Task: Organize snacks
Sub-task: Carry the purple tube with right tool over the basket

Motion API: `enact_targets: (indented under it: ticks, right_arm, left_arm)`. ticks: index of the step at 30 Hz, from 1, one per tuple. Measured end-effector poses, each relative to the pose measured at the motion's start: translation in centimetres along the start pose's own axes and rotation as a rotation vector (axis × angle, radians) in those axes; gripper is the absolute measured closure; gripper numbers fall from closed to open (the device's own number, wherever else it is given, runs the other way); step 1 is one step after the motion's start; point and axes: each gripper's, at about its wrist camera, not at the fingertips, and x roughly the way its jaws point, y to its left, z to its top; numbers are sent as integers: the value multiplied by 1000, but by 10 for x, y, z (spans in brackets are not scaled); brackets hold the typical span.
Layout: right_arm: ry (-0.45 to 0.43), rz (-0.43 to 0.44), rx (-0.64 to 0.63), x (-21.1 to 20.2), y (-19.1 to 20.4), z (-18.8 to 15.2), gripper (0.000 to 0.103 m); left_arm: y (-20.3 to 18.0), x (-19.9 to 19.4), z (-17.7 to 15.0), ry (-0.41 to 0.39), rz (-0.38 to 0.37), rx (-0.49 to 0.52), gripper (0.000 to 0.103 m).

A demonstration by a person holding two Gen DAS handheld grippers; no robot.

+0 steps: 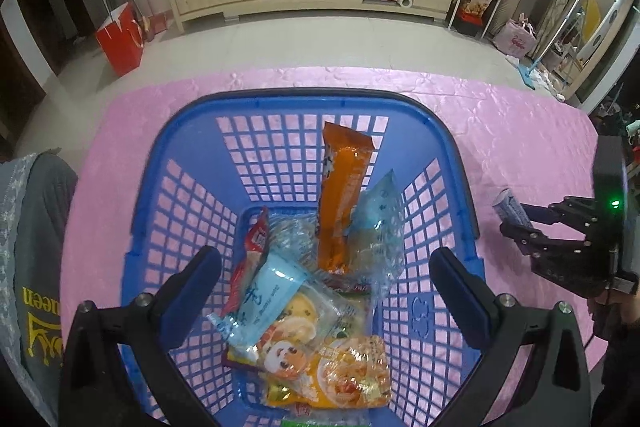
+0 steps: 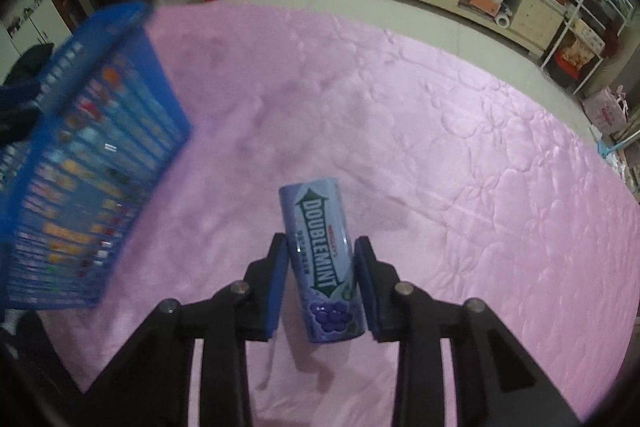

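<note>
On the pink quilted counter (image 2: 420, 131): one blue lattice basket (image 1: 424, 235), holding the snacks gathered so far, namely an orange stick pack (image 1: 340, 195) leaning upright against the far wall, a pale blue pouch (image 1: 380, 223) beside it, clear wrappers, a light blue sachet (image 1: 260, 303), and yellow-orange noodle-style packets (image 1: 348, 375) piled toward the near side; judged the collection point for the task. One Doublemint canister (image 2: 320, 267), purple-blue, grape print at its near end, lying outside the basket and well to its right, with the cloth showing round it; whether it rests on the cloth or is just off it cannot be told. Right gripper (image 2: 322, 281): angled steeply down, jaws narrow, flanking the canister along its length, the right pad apparently at its side, a sliver of gap on the left; judged mid-grasp, contact not yet firm. Placement across the round body suits a carry to the basket, though the smooth wall may roll or slip. Left gripper (image 1: 324, 281): jaws wide and holding nothing, poised over the basket's interior, tilted steeply down; judged waiting, or ready to steady the contents.
</note>
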Motion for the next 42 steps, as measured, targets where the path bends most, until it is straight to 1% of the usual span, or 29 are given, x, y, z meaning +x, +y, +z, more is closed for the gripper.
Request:
enact_targets:
  ticks: [5, 8, 14, 17, 23, 27, 30, 34, 42]
  right_arm:
    - [-56, 4, -15, -47, 27, 2, 66]
    - [-86, -6, -7, -71, 37, 7, 66]
    - [-145, -7, -13, -122, 71, 9, 65]
    - [-181, -4, -35, -148, 95, 9, 66]
    - [-222, 14, -97, -173, 139, 20, 66]
    - [-222, 22, -141, -172, 174, 31, 66]
    - [-210, 32, -161, -164, 192, 38, 66]
    - [-186, 44, -174, -148, 208, 43, 66]
    - [-95, 10, -185, -100, 221, 48, 65]
  left_arm:
    - [12, -26, -8, -34, -7, -5, 0]
    - [21, -47, -15, -60, -21, -13, 0]
    - [34, -97, -31, -135, -53, -15, 0]
    - [41, -121, -38, -170, -65, -11, 0]
    - [54, -156, -55, -241, -72, 8, 0]
    - [62, -170, -65, -282, -50, 26, 0]
    - [75, -174, -71, -294, -49, 18, 0]
    - [94, -172, -76, -297, -45, 3, 0]
    - [119, -147, -85, -265, -50, -14, 0]
